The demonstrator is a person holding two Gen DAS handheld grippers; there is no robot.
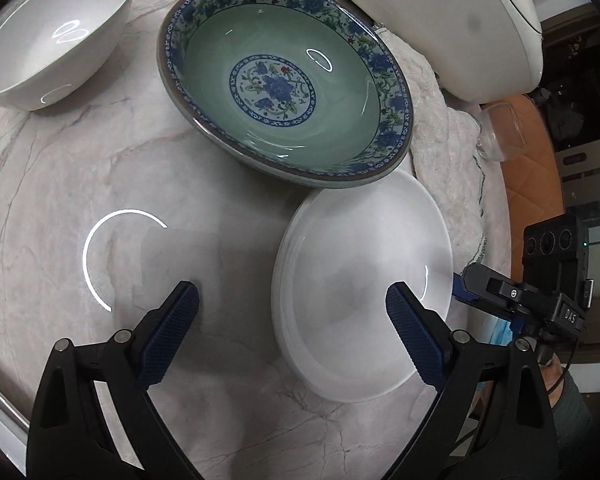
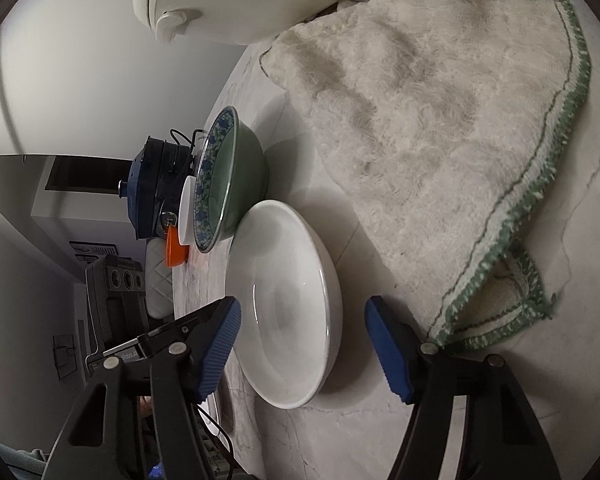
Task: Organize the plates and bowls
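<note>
All dishes are seen upright, openings facing up; being round, no long axis can be given. The white plate [image 1: 360,292] sits near on the desk [image 1: 100,160], its far rim touching or tucked just under the green bowl [image 1: 284,80]. A white bowl [image 1: 56,36] is set far left, apart from the green one.

The desk is pale marble with grey veins. A cream towel [image 2: 440,140] with a green border is spread to the right of the dishes; a white appliance [image 1: 440,12] stands at the far side on it. An orange padded seat [image 1: 528,168] is seen past the desk's right edge.

The green bowl is glazed celadon inside, with a blue floral rim band and centre medallion. The white plate is shallow, glossy, plain.

Left gripper [image 1: 292,300]: wide open, nothing held, hovering over the plate's left edge. Right gripper [image 2: 302,320]: wide open, nothing held, turned sideways, the plate's rim seen between its fingers; contact cannot be judged.
</note>
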